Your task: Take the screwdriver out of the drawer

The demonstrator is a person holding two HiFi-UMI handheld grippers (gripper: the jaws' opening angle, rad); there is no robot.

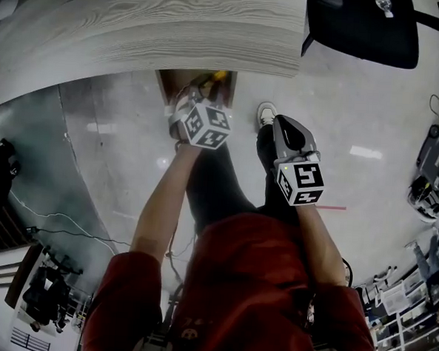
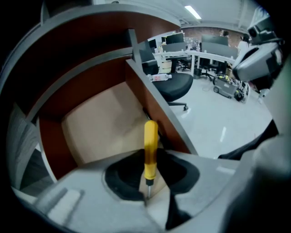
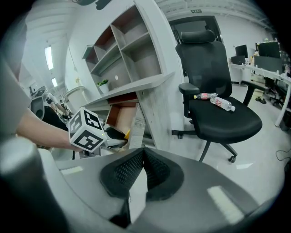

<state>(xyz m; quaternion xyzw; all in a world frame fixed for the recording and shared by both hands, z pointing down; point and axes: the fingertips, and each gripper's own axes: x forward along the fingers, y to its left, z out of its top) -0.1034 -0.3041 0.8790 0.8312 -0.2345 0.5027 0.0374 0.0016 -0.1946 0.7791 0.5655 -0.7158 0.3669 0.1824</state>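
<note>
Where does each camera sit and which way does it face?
Head view: on the person's head, looking steeply down at the drawer; both forearms, legs, a shoe show.
Left gripper view: on the left gripper, looking into the drawer; its tongs grip the screwdriver.
Right gripper view: on the right gripper, facing desk and office chair; tongs shut, empty.
Shared: head and right gripper views both show the left gripper's marker cube.

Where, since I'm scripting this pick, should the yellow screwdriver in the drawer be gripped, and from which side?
Pinch the yellow screwdriver across its handle, coming down through the drawer's open top. It lies flat, lengthwise beside the side wall, shaft nearest, so pads fit either side of the handle.
</note>
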